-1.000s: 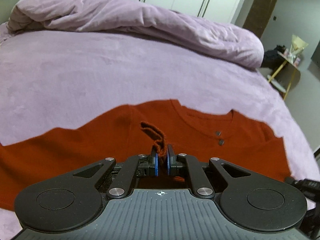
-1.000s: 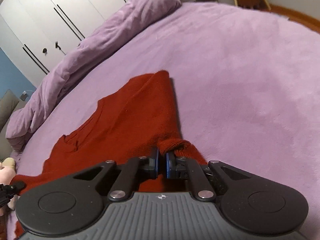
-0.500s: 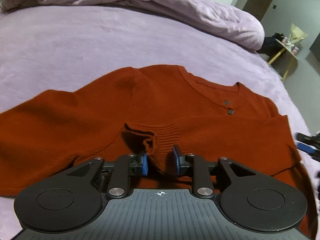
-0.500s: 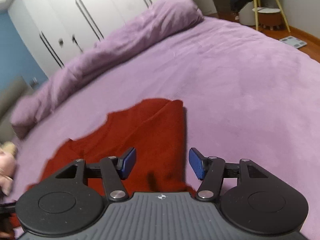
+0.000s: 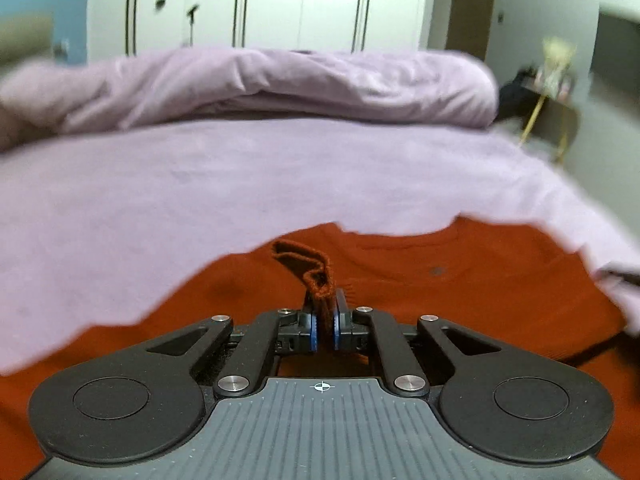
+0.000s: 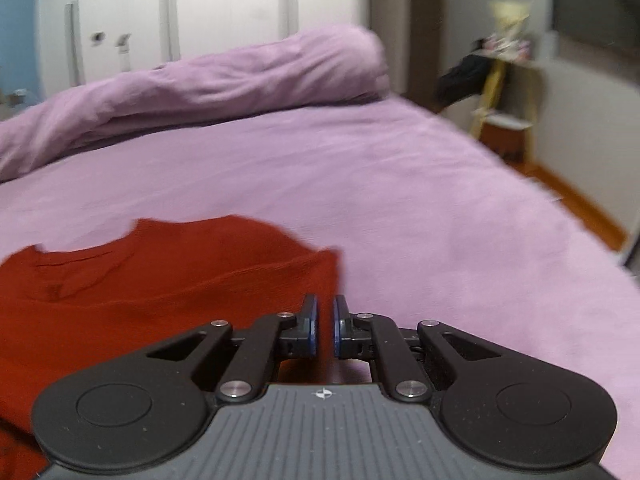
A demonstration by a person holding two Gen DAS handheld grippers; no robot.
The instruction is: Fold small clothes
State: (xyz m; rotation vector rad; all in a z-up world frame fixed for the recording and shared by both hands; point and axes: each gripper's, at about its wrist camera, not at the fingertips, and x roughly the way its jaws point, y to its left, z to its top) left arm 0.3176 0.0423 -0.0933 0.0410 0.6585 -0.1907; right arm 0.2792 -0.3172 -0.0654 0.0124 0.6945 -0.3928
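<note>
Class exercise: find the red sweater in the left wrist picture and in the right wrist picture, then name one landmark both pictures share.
Left wrist: the red sweater fills the lower middle; the left gripper pinches a fold.
Right wrist: it lies lower left, left of the right gripper, whose narrow gap looks empty.
Shared landmark: the rolled purple duvet across the back.
</note>
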